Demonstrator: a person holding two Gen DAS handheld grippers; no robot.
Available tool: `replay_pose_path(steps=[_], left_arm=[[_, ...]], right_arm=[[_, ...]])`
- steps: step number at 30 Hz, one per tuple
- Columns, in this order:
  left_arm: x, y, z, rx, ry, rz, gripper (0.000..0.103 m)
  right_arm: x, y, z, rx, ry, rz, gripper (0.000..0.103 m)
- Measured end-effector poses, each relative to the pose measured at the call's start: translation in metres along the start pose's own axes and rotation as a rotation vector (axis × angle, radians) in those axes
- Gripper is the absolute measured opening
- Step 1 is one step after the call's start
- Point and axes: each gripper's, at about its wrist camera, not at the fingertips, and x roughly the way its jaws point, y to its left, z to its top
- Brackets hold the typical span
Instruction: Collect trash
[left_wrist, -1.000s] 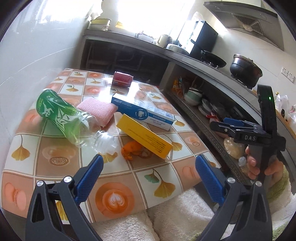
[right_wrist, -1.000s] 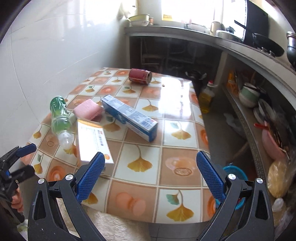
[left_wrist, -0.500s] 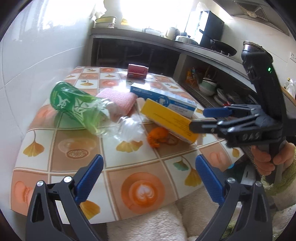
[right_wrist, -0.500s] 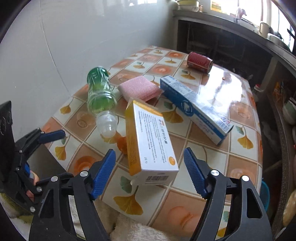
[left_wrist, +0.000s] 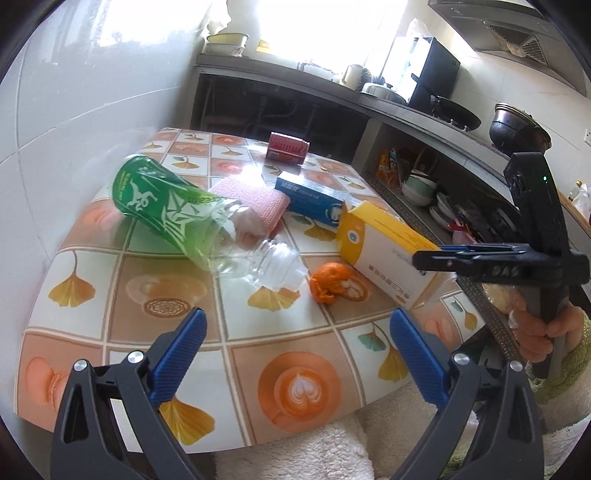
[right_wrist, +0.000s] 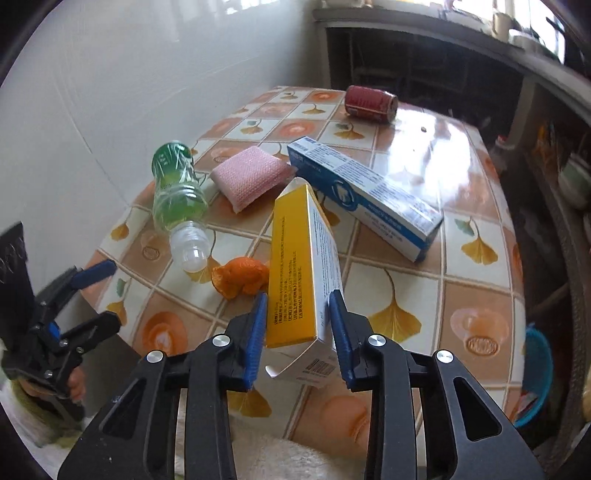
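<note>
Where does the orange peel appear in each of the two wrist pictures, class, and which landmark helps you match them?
Left wrist view: the orange peel lies centre-right, between the bottle mouth and the yellow box.
Right wrist view: the orange peel lies centre-left, just left of the yellow box.
Shared landmark: the green bottle, whose mouth points at the peel.

Peel (right_wrist: 242, 279) between bottle (right_wrist: 177, 201) and box (right_wrist: 303, 273)

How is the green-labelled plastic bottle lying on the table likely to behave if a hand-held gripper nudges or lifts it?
The green-labelled bottle lies on its side with a round body, so a nudge would probably roll it. It looks clear and almost empty, so likely light. Its thin ribbed plastic may dent under a firm squeeze.
</note>
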Motion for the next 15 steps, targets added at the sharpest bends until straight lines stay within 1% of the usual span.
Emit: replay_pose_path(steps=[3, 5, 6, 7, 8, 9, 10, 11, 13, 15], left_arm=[[0.003, -0.007, 0.002, 0.016, 0.007, -0.021, 0.097], [0.007, -0.013, 0.003, 0.025, 0.016, -0.036, 0.097], [0.009, -0.015, 0.003, 0.027, 0.022, -0.043, 0.097], [0.011, -0.017, 0.004, 0.028, 0.026, -0.049, 0.097], [0.013, -0.019, 0.005, 0.029, 0.032, -0.054, 0.097], [0.015, -0.021, 0.005, 0.031, 0.038, -0.058, 0.097], [0.016, -0.023, 0.005, 0.035, 0.042, -0.060, 0.097], [0.018, -0.026, 0.006, 0.041, 0.048, -0.061, 0.097], [0.022, -0.030, 0.006, 0.052, 0.060, -0.061, 0.097], [0.025, -0.034, 0.008, 0.060, 0.071, -0.063, 0.097]], right_arm=[[-0.012, -0.034, -0.013, 0.168, 0.026, 0.146, 0.031], [-0.015, -0.057, -0.026, 0.271, 0.043, 0.227, 0.031], [-0.014, -0.069, -0.033, 0.326, 0.056, 0.261, 0.031], [-0.013, -0.078, -0.039, 0.367, 0.064, 0.275, 0.032], [-0.013, -0.089, -0.047, 0.415, 0.064, 0.279, 0.033], [-0.014, -0.097, -0.052, 0.440, 0.068, 0.252, 0.037], [-0.015, -0.102, -0.056, 0.453, 0.068, 0.220, 0.045], [-0.017, -0.107, -0.061, 0.466, 0.068, 0.181, 0.049], [-0.020, -0.113, -0.065, 0.472, 0.061, 0.122, 0.064], [-0.026, -0.115, -0.066, 0.461, 0.045, 0.065, 0.071]])
